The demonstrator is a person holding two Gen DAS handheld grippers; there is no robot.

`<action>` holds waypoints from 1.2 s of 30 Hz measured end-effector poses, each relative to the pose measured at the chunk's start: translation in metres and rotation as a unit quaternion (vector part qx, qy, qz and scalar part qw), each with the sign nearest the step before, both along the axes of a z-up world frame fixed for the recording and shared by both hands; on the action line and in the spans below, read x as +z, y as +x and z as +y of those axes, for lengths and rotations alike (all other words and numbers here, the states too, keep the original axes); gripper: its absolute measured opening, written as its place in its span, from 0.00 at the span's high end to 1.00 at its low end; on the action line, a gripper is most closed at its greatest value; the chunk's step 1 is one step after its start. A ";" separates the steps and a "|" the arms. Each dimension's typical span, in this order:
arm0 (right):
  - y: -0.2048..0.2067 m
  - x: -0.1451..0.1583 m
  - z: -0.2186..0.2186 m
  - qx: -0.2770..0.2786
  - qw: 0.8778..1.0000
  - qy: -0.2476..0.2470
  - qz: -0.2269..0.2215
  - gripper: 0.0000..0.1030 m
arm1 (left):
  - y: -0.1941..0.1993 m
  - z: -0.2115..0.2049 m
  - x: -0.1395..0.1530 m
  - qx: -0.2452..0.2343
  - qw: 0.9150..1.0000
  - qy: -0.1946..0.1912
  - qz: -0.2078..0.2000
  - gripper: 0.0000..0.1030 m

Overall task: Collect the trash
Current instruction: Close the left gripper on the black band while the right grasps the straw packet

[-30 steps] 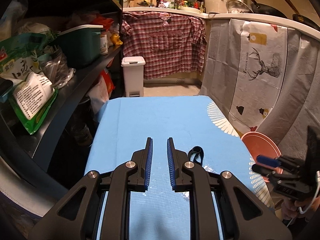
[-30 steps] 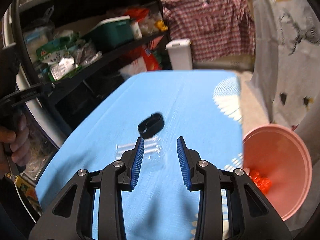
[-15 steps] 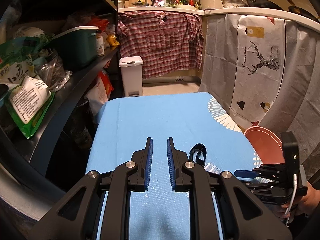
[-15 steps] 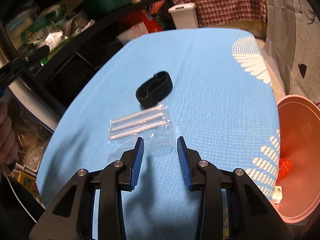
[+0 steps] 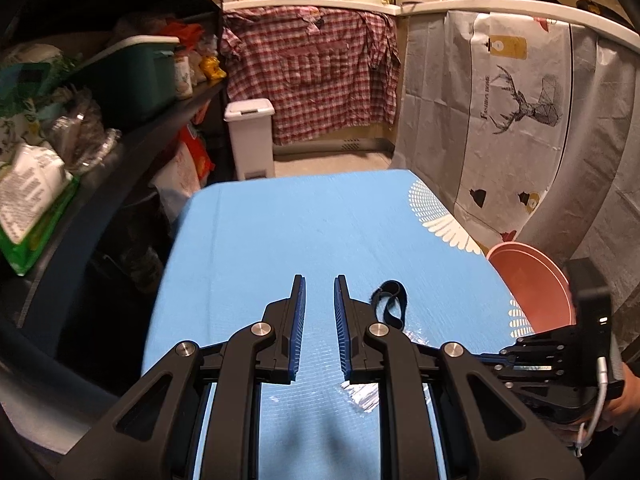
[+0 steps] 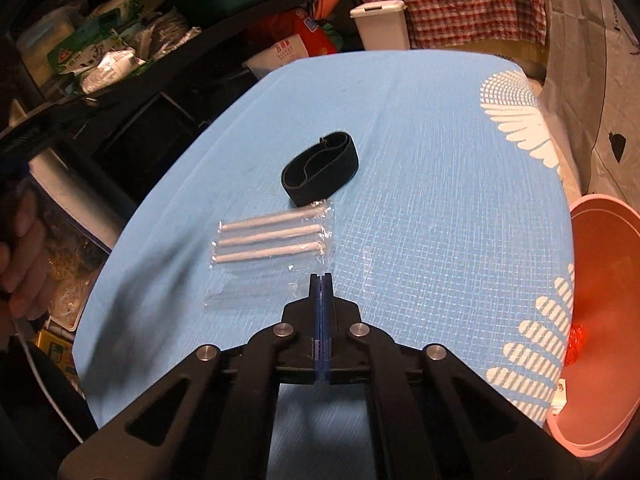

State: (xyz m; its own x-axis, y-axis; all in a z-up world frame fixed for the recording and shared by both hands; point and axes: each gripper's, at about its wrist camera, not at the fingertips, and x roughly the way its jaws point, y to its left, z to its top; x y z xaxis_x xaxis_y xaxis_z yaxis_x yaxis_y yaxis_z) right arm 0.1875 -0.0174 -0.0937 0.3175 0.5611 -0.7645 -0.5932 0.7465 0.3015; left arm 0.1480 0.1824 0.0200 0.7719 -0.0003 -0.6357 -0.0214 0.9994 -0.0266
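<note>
A clear plastic packet of white straws (image 6: 272, 238) lies on the blue table (image 6: 420, 160); its shiny edge shows in the left wrist view (image 5: 362, 398). A black band loop (image 6: 320, 168) lies just beyond it, also in the left wrist view (image 5: 391, 306). My right gripper (image 6: 320, 278) is shut, its tips at the packet's near right edge; whether it pinches the plastic I cannot tell. My left gripper (image 5: 319, 288) is open and empty above the table, left of the band.
A pink bin (image 6: 600, 320) with orange trash inside stands off the table's right edge, also in the left wrist view (image 5: 528, 284). Black shelves with bags and boxes (image 5: 80, 140) run along the left. A white pedal bin (image 5: 250, 140) stands beyond the table.
My right gripper has dropped toward the straw packet and closed its jaws. My left gripper has stayed open and nearly still.
</note>
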 end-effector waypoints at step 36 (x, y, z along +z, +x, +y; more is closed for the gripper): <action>0.026 0.012 -0.063 -0.063 0.997 0.003 -0.032 1.00 | 0.066 -0.047 -0.099 -0.064 0.992 -0.011 0.107 0.89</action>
